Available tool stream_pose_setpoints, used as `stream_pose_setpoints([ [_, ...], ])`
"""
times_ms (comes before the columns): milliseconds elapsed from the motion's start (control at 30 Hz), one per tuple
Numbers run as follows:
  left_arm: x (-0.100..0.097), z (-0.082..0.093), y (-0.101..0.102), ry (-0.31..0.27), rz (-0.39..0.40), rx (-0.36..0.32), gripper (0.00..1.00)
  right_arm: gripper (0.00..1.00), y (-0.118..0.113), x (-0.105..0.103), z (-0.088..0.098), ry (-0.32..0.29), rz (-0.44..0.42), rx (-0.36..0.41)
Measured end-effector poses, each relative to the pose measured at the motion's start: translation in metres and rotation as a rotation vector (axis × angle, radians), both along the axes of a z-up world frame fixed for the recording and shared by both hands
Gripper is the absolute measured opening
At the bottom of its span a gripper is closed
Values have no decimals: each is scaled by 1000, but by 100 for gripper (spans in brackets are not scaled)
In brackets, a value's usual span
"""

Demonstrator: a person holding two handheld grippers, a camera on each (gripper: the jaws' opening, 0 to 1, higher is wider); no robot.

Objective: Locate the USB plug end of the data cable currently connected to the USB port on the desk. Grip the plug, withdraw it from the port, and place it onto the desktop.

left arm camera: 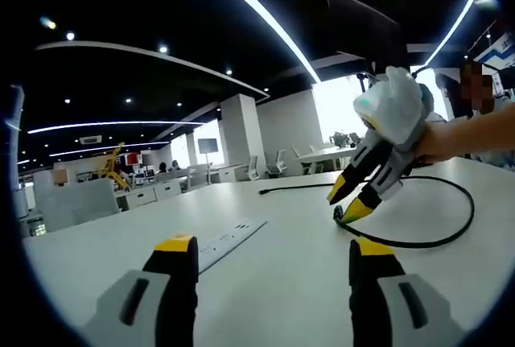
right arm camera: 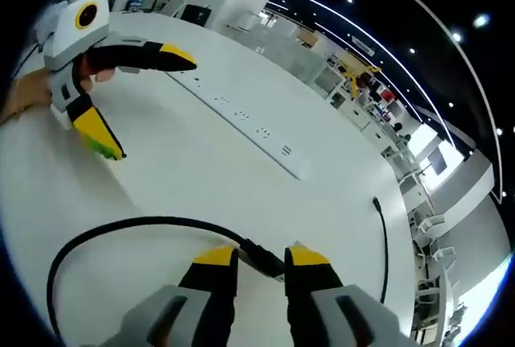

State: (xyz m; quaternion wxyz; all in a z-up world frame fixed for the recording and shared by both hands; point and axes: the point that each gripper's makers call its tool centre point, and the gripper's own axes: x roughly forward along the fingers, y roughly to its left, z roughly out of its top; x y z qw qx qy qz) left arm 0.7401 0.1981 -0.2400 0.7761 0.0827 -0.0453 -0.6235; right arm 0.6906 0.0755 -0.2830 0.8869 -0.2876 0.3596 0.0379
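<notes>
A black data cable lies in a loop on the white desk. Its USB plug sits between the yellow-tipped jaws of my right gripper, which is shut on it. The left gripper view shows the same right gripper tilted down at the right, a hand behind it, with the plug just above or on the desktop. The cable curves away behind it. My left gripper is open over the desk with nothing in it; the right gripper view has it at upper left.
A long white socket strip with ports is set flush in the desk, apart from the plug; it also lies ahead of the left jaws. The cable's free far end rests near the desk edge. Office desks and chairs stand beyond.
</notes>
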Motion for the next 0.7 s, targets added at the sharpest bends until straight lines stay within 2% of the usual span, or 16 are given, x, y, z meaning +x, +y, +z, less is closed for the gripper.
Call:
stream_pose_setpoints([
  [100,0,1,1,5,6,-6,77,28,-2,-4,4,-2,-6,-7],
  [167,0,1,2,7,8,-8,77,30,-2,-6,7,-20,-12,15],
  [300,2,0,2,25,26,7,77,32,2,-12,11,-76,-37,94],
  [433,4,5,4,51,46,-24,77,35,1,-15,19,-148,-72,198],
  [700,9,8,7,69,90,-41,77,38,3,-20,30,-260,-128,369],
])
